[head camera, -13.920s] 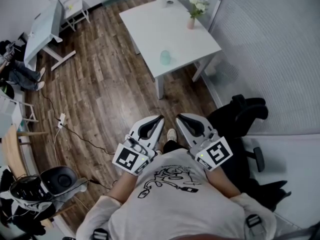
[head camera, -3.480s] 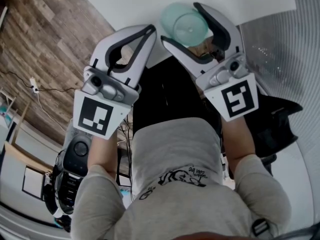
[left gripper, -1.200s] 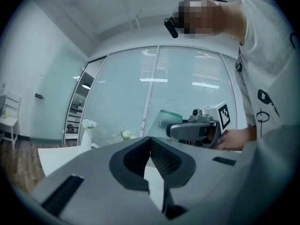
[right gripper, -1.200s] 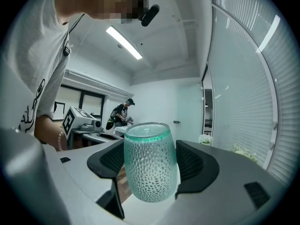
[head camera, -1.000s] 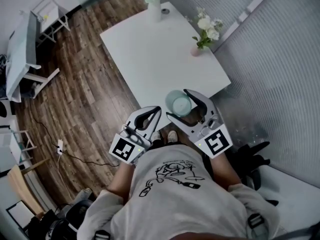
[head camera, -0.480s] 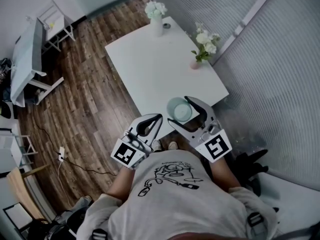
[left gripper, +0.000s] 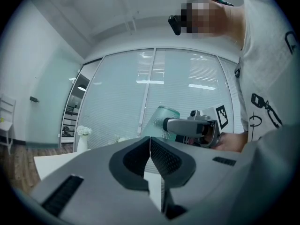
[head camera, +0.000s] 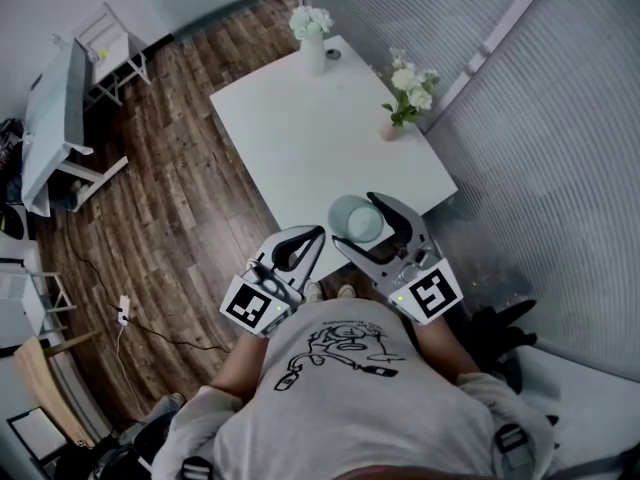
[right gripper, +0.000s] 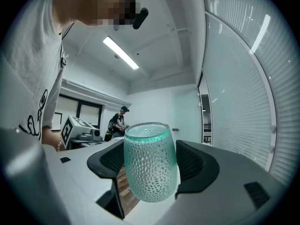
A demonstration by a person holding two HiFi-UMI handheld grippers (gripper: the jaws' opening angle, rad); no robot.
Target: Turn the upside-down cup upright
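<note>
While the right gripper (head camera: 354, 220) clamps the cup (right gripper: 150, 163) between its fingers (right gripper: 201, 168) above the worktop's (head camera: 300, 138) near edge, with the left gripper (head camera: 318, 233) closed and empty, the turning step appears in hand, calling next for a half-roll of the wrist and set-down.

Cup (right gripper: 150, 163) now in right hand-held gripper (head camera: 355, 218)
</note>
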